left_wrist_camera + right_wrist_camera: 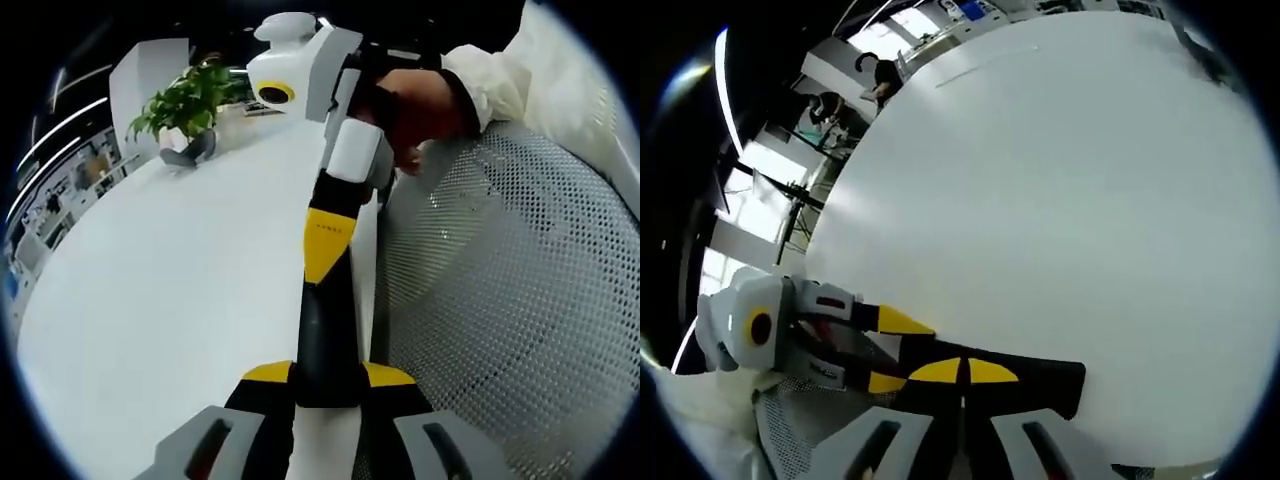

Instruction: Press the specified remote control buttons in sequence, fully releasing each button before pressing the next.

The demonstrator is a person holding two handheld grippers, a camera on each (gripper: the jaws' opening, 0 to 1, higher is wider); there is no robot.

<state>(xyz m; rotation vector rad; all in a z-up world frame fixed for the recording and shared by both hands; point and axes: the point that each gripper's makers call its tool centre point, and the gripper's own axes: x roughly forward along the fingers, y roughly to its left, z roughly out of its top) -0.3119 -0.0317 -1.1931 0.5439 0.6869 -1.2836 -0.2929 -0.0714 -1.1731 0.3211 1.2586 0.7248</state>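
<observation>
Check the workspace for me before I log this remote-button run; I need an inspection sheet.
Surface: plain white tabletop, bare where visible.
Job's things: black elongated piece between the left jaws; cannot tell if it is the remote.
Clutter: leafy green potted plant at the table's far edge.
Grippers: left gripper, yellow pads apart around the black piece, grip unclear; right gripper, yellow pads meeting, held by a dark-gloved hand.
Cables: nothing seen.
Surroundings: white perforated mesh chair back beside the table; office with strip lights beyond.
</observation>
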